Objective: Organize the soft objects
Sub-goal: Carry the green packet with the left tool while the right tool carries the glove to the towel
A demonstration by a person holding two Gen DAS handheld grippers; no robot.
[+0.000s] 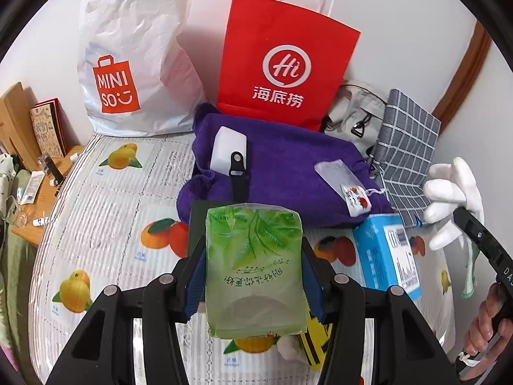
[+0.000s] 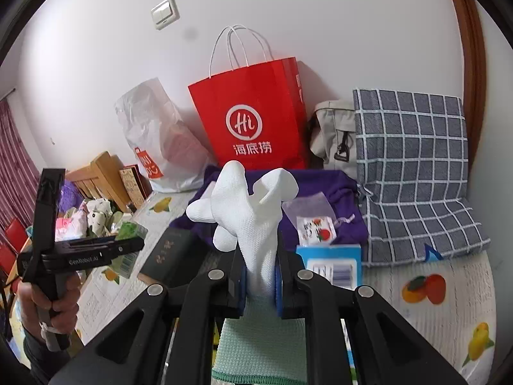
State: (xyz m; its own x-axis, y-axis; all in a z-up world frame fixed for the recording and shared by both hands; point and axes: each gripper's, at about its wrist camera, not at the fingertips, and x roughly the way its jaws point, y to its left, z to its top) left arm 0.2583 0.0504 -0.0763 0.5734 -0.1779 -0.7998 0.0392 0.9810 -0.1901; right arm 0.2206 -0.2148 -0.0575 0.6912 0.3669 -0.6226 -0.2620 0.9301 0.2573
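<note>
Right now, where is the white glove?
The white glove is clamped in the right gripper, held up in front of the purple cloth and red paper bag.

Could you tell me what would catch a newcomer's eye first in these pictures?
Probably the red paper bag standing against the wall behind a purple cloth. Next, the two grips: the left gripper clamps a green tissue pack, and the right gripper pinches a white glove.
</note>
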